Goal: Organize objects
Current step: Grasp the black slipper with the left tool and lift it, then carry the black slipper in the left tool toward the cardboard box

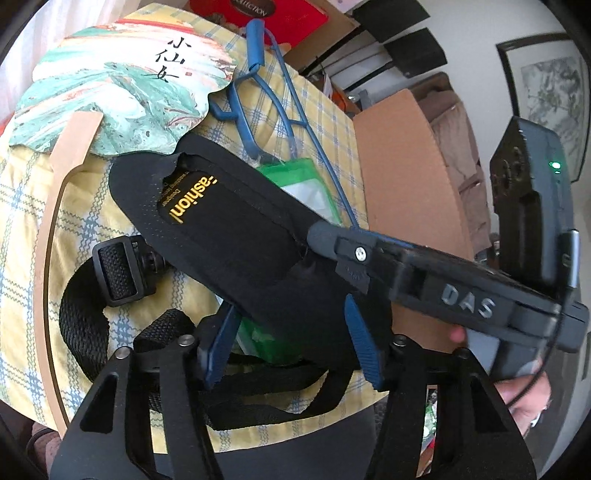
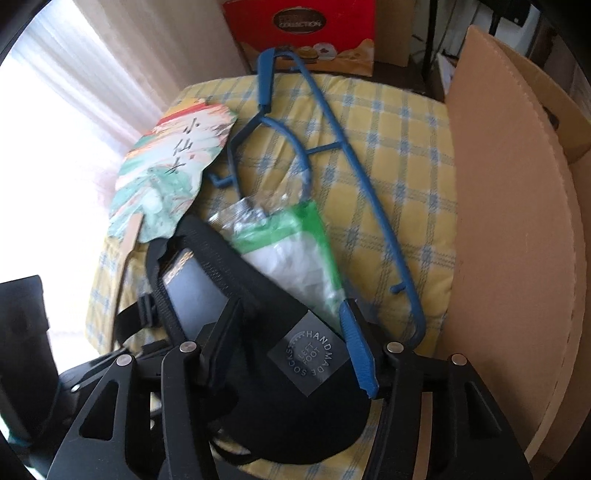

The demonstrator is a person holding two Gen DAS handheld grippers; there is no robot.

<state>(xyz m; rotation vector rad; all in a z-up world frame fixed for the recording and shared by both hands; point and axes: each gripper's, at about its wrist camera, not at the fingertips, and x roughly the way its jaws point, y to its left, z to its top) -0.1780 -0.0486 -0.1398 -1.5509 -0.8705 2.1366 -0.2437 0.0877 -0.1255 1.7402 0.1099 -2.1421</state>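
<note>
Between both grippers' pads, black sock point(image 2: 295, 332)

Red box point(image 2: 301, 33) far behind the table, lettering reads "COLLECTION". Cardboard sheet point(image 2: 509, 236) upright at right edge. Curtain point(image 2: 122, 62) far left, w/ bright window. Framed picture point(image 1: 546, 85) on far wall, prob. a painting.

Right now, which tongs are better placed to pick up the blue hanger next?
Probably right. The near end of the blue hanger lies just beyond the right tongs; from the left tongs it sits behind the black insole.
</note>
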